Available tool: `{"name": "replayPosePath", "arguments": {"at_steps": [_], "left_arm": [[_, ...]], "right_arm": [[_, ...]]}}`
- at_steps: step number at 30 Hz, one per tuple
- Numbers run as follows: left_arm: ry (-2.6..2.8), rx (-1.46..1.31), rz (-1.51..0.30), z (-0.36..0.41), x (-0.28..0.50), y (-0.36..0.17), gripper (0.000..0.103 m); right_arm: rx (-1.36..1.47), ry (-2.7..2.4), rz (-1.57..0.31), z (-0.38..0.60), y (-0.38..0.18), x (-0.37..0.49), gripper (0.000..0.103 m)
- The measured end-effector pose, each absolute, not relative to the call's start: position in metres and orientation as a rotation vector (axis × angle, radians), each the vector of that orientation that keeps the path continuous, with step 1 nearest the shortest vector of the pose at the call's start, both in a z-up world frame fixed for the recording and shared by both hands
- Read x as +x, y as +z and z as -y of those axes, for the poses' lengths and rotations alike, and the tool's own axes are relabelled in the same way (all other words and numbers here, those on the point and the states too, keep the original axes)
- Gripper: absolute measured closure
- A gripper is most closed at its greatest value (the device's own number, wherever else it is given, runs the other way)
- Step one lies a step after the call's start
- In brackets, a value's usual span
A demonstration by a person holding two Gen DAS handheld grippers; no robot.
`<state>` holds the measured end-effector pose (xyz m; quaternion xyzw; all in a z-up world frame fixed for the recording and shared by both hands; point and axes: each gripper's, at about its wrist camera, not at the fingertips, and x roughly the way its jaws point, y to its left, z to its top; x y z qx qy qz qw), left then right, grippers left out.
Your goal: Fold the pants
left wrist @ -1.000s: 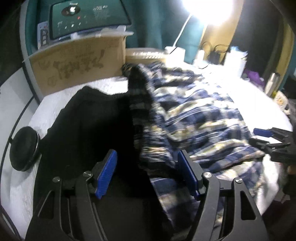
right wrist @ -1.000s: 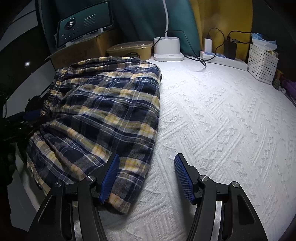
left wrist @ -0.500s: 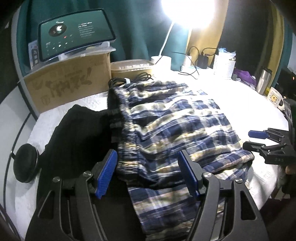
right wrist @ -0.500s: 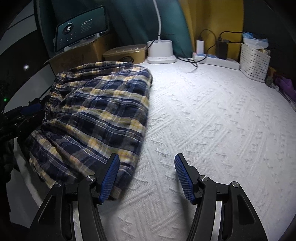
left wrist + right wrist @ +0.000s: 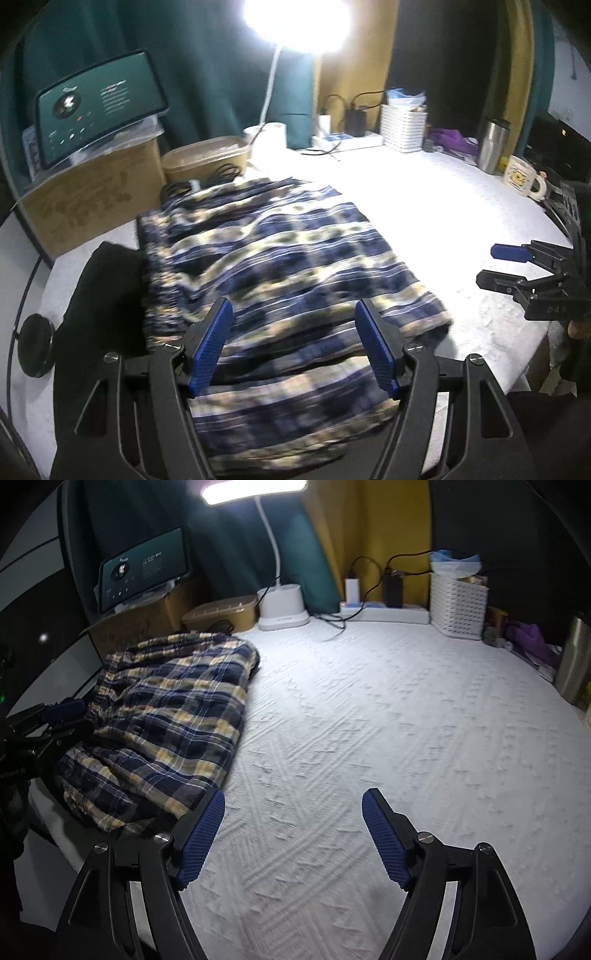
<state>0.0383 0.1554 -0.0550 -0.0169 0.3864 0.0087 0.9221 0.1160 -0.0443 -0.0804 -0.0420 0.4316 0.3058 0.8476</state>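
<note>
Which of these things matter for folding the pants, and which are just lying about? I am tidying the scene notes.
Part of the job:
plaid pants, folded on the white bedspread
left gripper, open above the pants
right gripper, open, nothing between its jaws, which have just been opening

Lying about:
black garment
cardboard box
tablet
lamp
white basket
mug
steel tumbler

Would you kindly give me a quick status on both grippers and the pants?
Left gripper open, empty, over plaid pants. Right gripper open, jaws just widened, nothing between. Pants folded on white cover. Black garment alongside; nothing blocking.
</note>
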Motion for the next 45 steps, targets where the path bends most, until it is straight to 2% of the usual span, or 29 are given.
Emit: {"name": "replayPosePath", "arguments": {"at_steps": [4,8,31,33,34,45], "left_arm": [[0.002,-0.019,-0.769,-0.137,0.04,-0.048,0.033],[-0.013,-0.021,-0.73,-0.122,0.041,-0.038,0.023],[-0.108,0.011,-0.562,-0.052,0.024,0.011,0.018],[-0.11,0.008,-0.537,-0.047,0.02,0.017,0.009],[-0.113,0.013,-0.517,-0.043,0.017,0.021,0.007],[-0.11,0.012,-0.379,-0.024,-0.009,0.054,0.002]], "right_arm": [[-0.073,0.625,-0.889,0.063,-0.073,0.113,0.025],[-0.055,0.595,-0.862,0.08,-0.063,0.106,0.024],[0.001,0.373,-0.679,0.185,0.005,0.062,0.022],[0.005,0.363,-0.657,0.189,0.014,0.058,0.021],[0.005,0.361,-0.643,0.192,0.019,0.055,0.02],[-0.015,0.338,-0.527,0.207,0.062,0.028,0.016]]}}
